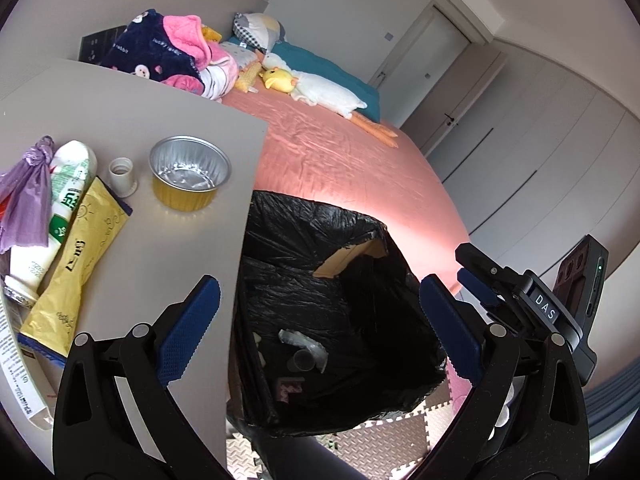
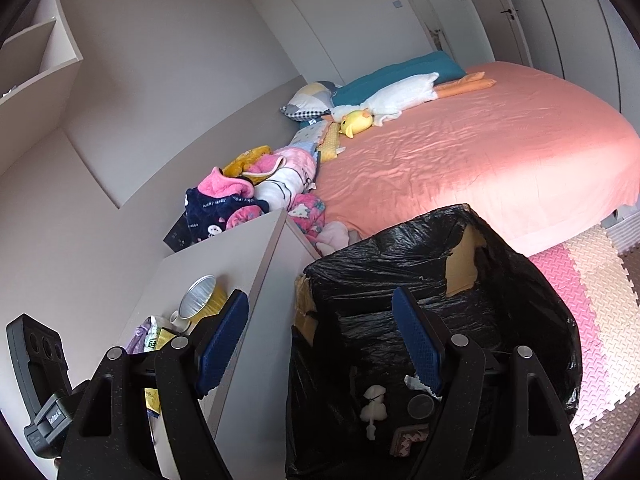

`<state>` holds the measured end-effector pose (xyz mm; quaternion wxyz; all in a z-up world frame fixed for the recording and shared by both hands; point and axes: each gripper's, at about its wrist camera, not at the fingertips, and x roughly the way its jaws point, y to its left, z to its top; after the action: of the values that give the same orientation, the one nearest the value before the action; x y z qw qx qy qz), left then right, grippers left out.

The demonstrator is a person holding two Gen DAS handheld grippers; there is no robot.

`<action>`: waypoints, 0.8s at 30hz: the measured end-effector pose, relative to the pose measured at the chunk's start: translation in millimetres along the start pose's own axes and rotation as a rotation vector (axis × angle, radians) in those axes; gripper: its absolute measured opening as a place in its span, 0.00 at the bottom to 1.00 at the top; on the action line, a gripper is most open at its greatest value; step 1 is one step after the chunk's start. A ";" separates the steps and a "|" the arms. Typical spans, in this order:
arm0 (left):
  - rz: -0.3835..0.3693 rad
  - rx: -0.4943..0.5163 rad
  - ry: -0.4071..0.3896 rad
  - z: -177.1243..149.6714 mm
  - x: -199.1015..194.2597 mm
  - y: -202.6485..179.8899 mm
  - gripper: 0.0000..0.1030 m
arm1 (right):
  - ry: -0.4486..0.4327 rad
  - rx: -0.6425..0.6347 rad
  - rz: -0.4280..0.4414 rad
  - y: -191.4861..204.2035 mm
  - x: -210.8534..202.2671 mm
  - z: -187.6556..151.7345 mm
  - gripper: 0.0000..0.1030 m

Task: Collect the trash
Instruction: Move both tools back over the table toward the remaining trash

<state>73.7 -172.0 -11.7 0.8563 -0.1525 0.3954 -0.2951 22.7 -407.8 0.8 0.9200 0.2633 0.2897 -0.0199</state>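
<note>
Foil cup near bench edge beside black-lined bin: light, thin-walled, crushable, best pinched gently across rim; left tool and right tool both agape, empty.

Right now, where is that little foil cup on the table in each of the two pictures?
Left wrist view: the foil cup stands upright at upper left of centre, on the table near its right edge.
Right wrist view: the foil cup shows at lower left, partly hidden behind a gripper finger.
Shared landmark: the black-lined bin beside the table.
</note>
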 end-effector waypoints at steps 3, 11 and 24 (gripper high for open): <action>0.021 -0.006 -0.017 1.3 -8.8 9.6 0.94 | 0.017 -0.019 0.010 12.1 5.0 -4.4 0.73; 0.081 -0.027 -0.059 1.2 -32.8 36.8 0.94 | 0.051 -0.066 0.029 40.5 21.5 -13.9 0.73; 0.175 -0.069 -0.117 2.6 -74.7 87.1 0.94 | 0.108 -0.202 0.060 95.6 59.2 -27.7 0.77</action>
<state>70.9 -57.3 -9.3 0.8946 -0.1636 0.3667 -0.1959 75.5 -305.0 -5.4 0.9252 0.1783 0.3312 0.0510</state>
